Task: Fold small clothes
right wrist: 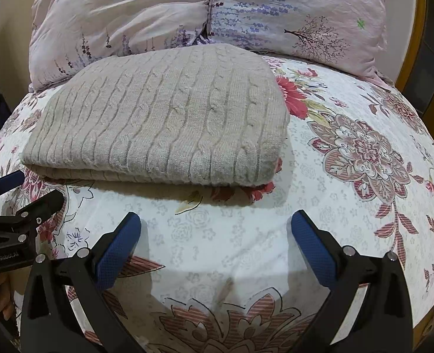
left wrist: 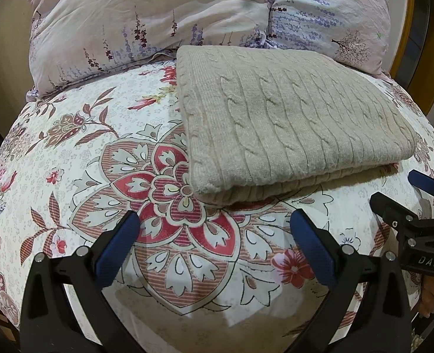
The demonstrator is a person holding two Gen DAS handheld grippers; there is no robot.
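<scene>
A beige cable-knit sweater [left wrist: 290, 123] lies folded into a flat rectangle on the floral bedsheet [left wrist: 70, 147]. It also shows in the right wrist view [right wrist: 164, 123]. My left gripper [left wrist: 214, 229] is open and empty, held just in front of the sweater's near left corner. My right gripper [right wrist: 215, 229] is open and empty, held in front of the sweater's near right edge. The right gripper also shows at the right edge of the left wrist view [left wrist: 407, 194], and the left gripper at the left edge of the right wrist view [right wrist: 20, 191]. Neither touches the sweater.
Two pale pink pillows with lavender prints [left wrist: 146, 23] [right wrist: 299, 14] lie behind the sweater. A wooden headboard edge [right wrist: 416, 44] rises at the far right. The sheet [right wrist: 363, 147] spreads to the right of the sweater.
</scene>
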